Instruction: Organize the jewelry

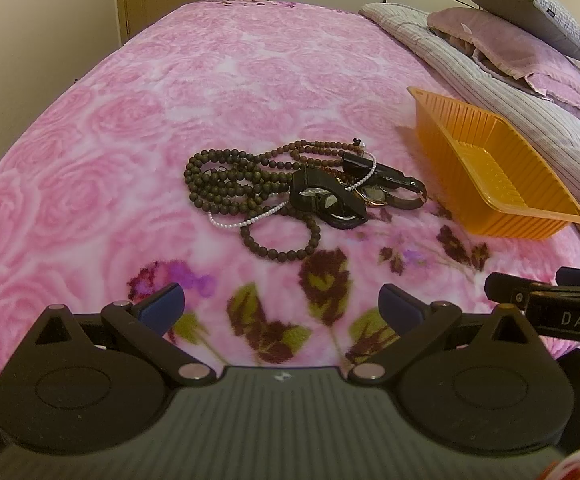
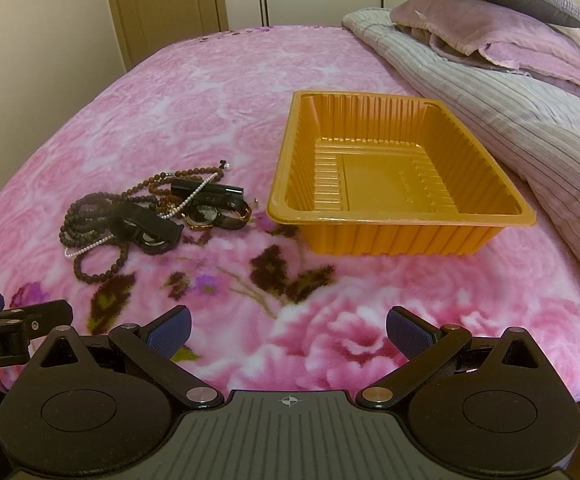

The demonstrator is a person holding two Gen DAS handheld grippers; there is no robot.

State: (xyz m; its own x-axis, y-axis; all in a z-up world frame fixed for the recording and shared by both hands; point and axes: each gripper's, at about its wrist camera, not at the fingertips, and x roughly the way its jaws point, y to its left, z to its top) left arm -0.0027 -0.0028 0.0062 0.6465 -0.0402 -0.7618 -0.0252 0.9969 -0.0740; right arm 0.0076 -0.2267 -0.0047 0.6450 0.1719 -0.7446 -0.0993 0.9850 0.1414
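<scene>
Pink rose-print blanket point(image 1: 217, 92) covers the whole bed, with a wooden door point(image 2: 169, 4) off in the far corner and a pile of striped and purple pillows point(image 2: 510, 64) stacked along the right side.

Both of my grippers hang low over the near edge of the bed. My left gripper point(image 1: 281, 306) has its blue-padded fingers point(image 1: 163, 307) spread wide apart with nothing between them, just the flower pattern below. Same deal with my right gripper point(image 2: 288, 330): fingers point(image 2: 408, 330) wide open, holding nothing.

Straight ahead of my left fingers, a bit beyond the tips, sits the jewelry pile point(image 1: 285, 188). It's a tangle: dark brown bead strands point(image 1: 225, 178) looped over each other, a thin string of small white pearls point(image 1: 249, 220) running through the heap, a black watch point(image 1: 330, 202) lying on top near the front, and a second watch with a gold-rimmed face point(image 1: 374, 194) tucked just behind it, touching. From my right fingers the same pile is ahead and off to the left.

Ahead of my right fingers, slightly right, is the orange plastic tray point(image 2: 402, 220), ribbed walls, nothing inside. It sits just beside the pile, not touching it, with its far right side close to the striped pillow.
</scene>
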